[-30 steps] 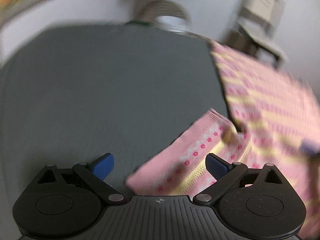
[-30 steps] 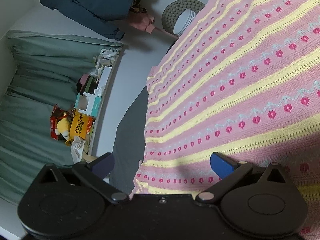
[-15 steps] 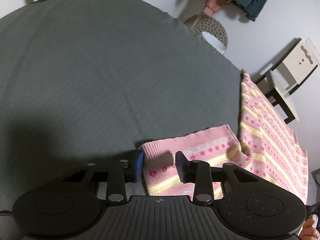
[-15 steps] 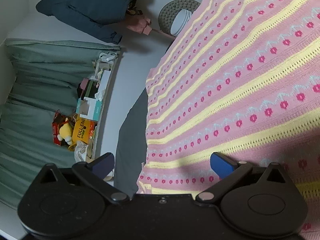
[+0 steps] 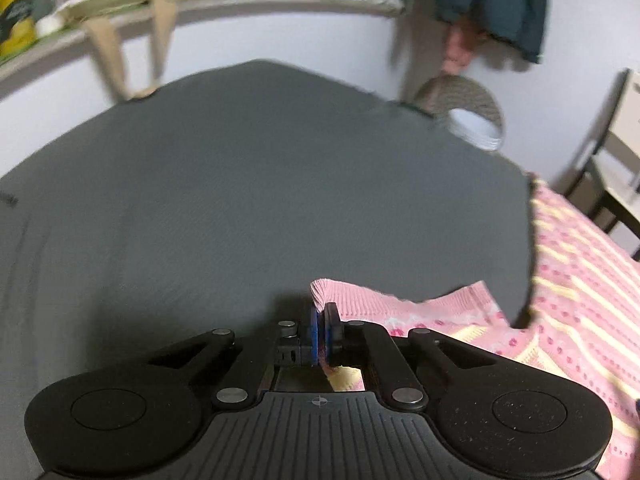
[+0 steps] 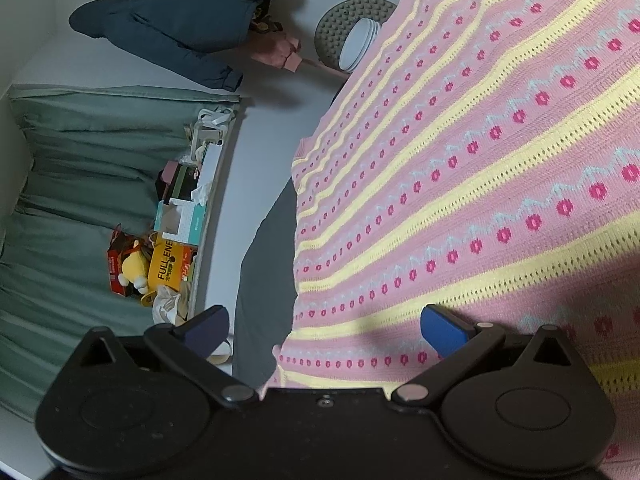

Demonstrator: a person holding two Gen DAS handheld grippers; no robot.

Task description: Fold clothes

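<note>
Now the left gripper [image 5: 321,334] jaws pinch the cuff of the pink sweater [image 5: 576,280], which lies on the grey surface [image 5: 256,200]; right gripper [image 6: 324,326] jaws gape wide above the sweater, holding nothing

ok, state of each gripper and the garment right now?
Left gripper: shut on the sleeve cuff.
Right gripper: open, over the garment, holding nothing.
Pink knit sweater with yellow stripes: spread flat, not yet folded.
Ribbed pink sleeve cuff: pinched, raised off the dark grey sheet.
</note>
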